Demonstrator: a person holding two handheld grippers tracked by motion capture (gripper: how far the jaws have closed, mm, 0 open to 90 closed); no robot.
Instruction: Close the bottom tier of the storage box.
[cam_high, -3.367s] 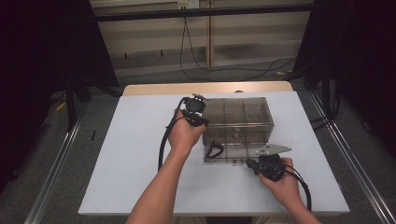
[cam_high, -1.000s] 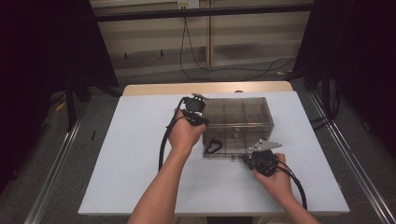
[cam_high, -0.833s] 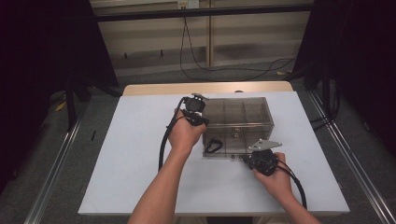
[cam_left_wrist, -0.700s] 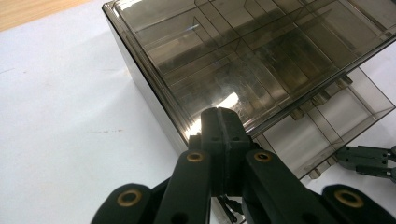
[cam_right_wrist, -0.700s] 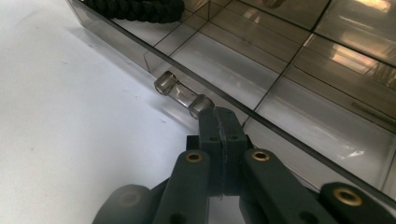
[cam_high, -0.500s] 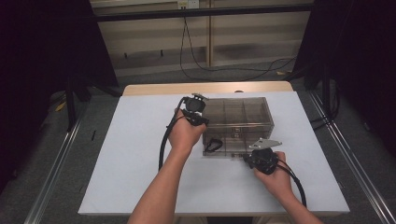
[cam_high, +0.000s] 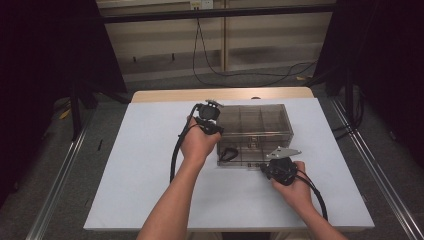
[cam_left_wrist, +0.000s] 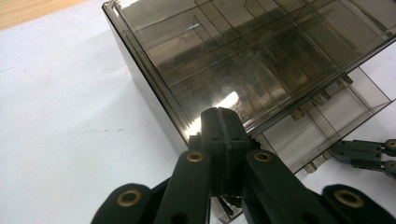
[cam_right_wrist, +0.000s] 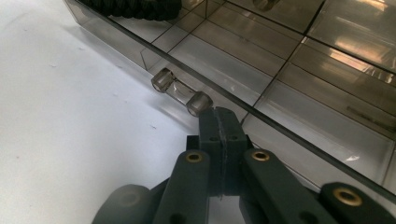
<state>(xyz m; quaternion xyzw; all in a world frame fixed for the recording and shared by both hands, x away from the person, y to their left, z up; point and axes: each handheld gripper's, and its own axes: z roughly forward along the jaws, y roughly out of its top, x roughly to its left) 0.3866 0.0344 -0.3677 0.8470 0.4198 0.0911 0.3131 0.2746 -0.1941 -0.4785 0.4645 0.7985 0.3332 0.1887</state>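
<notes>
A smoky see-through drawer box (cam_high: 255, 131) with several compartments stands mid-table. My left gripper (cam_high: 218, 129) is shut, its tips (cam_left_wrist: 219, 117) pressed against the box's top (cam_left_wrist: 243, 56) at the left edge. At the box's front, my right gripper (cam_high: 263, 167) is also shut, with its tips (cam_right_wrist: 219, 115) just beside the clear bar handle (cam_right_wrist: 180, 92) of the lower drawer (cam_right_wrist: 299, 107). Nothing shows between either pair of jaws. A black coiled cord (cam_high: 228, 154) lies in the drawer's left compartment and reaches the top edge of the right gripper view (cam_right_wrist: 135, 7).
The white table (cam_high: 145, 165) has bare room to the left and in front of the box. A wooden strip (cam_high: 220, 94) runs along its far edge. Black cables trail from both grippers over the table. The right gripper's jaws (cam_left_wrist: 369, 154) show low at right in the left gripper view.
Since 3.4 s ago my right gripper has shifted a little left and forward, up to the box's front. Over the last second it has hardly moved. The left gripper has stayed put.
</notes>
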